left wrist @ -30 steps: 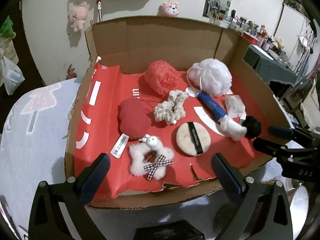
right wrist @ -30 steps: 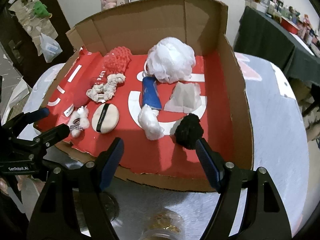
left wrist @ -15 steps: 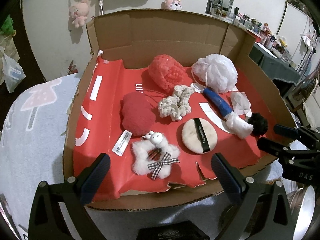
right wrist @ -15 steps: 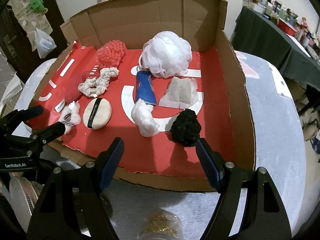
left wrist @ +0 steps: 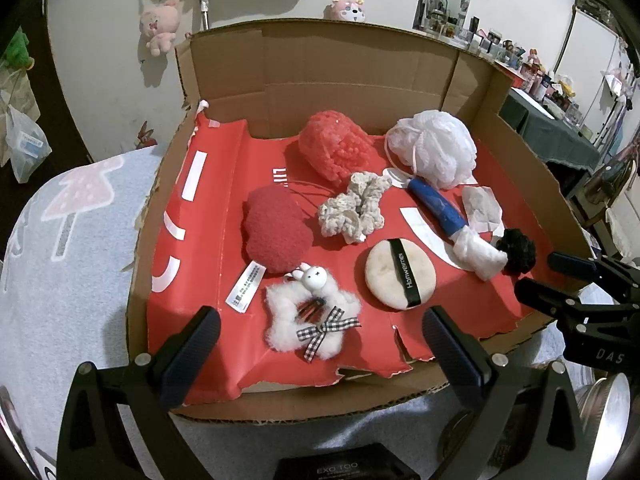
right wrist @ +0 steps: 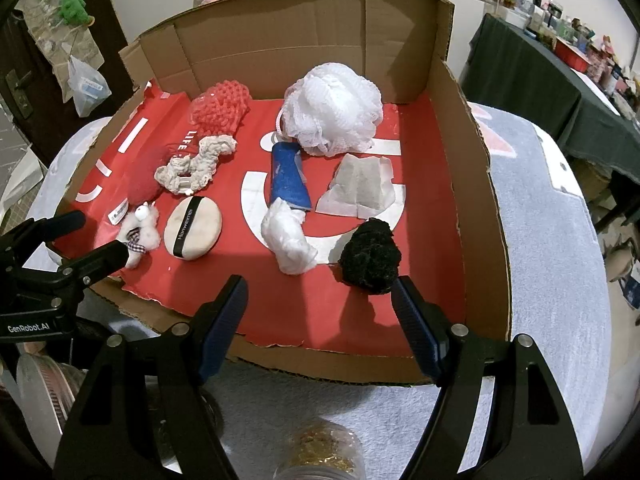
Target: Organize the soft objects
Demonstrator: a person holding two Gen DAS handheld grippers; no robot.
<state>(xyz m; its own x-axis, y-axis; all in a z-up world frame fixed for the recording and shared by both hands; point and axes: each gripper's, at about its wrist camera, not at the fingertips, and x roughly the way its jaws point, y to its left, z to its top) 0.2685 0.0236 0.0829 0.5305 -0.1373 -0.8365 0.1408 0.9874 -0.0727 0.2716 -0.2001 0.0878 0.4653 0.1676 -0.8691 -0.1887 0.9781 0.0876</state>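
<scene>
A cardboard box (left wrist: 320, 80) lined in red holds several soft things. Near the front lie a white fluffy bunny clip (left wrist: 310, 318), a beige powder puff (left wrist: 401, 274) and a black pom-pom (right wrist: 370, 256). Behind them are a red plush heart (left wrist: 276, 230), a cream scrunchie (left wrist: 354, 208), a blue-and-white roll (right wrist: 289, 204), a red knitted ball (left wrist: 336, 150), a white bath pouf (right wrist: 332, 110) and a grey pad (right wrist: 362, 188). My left gripper (left wrist: 320, 344) is open over the front edge, before the bunny clip. My right gripper (right wrist: 320, 320) is open just short of the black pom-pom.
The box sits on a pale patterned cloth (right wrist: 552, 240). A jar of gold bits (right wrist: 320, 452) stands below my right gripper. A metal bowl (left wrist: 612, 412) lies at the right of the left wrist view. Plush toys hang on the wall (left wrist: 158, 26) behind.
Both grippers have moved forward and closer to the box's front edge. The things in the box have not moved.
</scene>
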